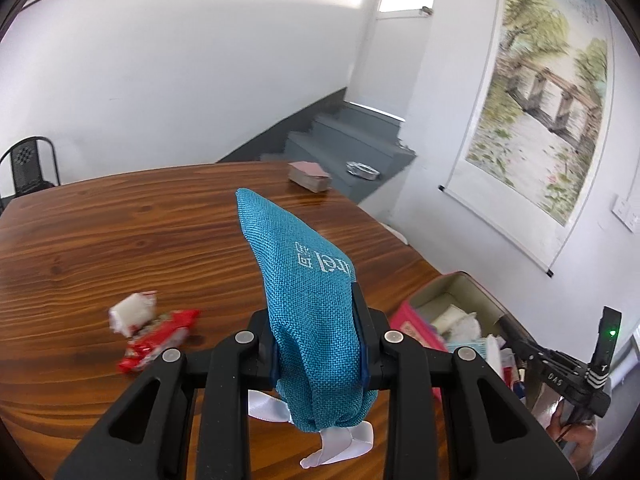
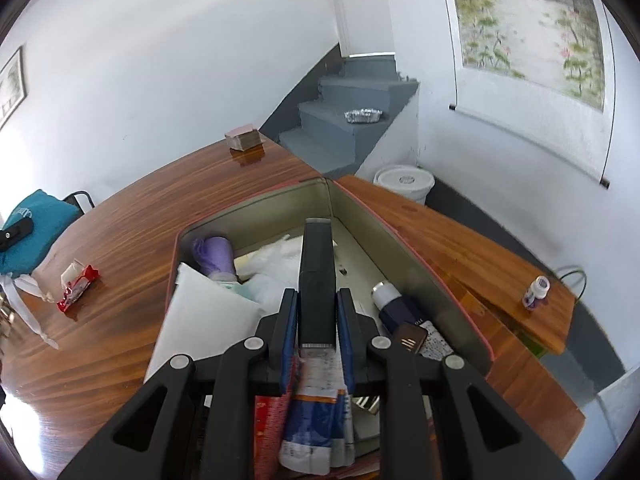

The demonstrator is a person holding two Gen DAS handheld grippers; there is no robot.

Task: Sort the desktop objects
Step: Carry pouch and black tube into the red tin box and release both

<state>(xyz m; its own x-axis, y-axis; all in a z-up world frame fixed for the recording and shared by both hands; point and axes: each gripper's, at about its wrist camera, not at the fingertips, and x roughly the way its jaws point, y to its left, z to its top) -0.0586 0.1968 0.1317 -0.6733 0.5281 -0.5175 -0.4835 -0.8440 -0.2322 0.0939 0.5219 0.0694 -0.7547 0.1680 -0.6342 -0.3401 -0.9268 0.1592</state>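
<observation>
The left gripper (image 1: 316,344) pinches a teal woven pouch (image 1: 308,280) held above the wooden table (image 1: 120,232). The right gripper (image 2: 317,316) clamps a slim black device (image 2: 316,280) over the open box (image 2: 420,264) of clutter. Red snack wrappers (image 1: 156,336) lie at nine o'clock of the pouch. At twelve, a card stack (image 1: 310,176) sits by the far edge, grey stairs (image 1: 340,140) beyond.
</observation>
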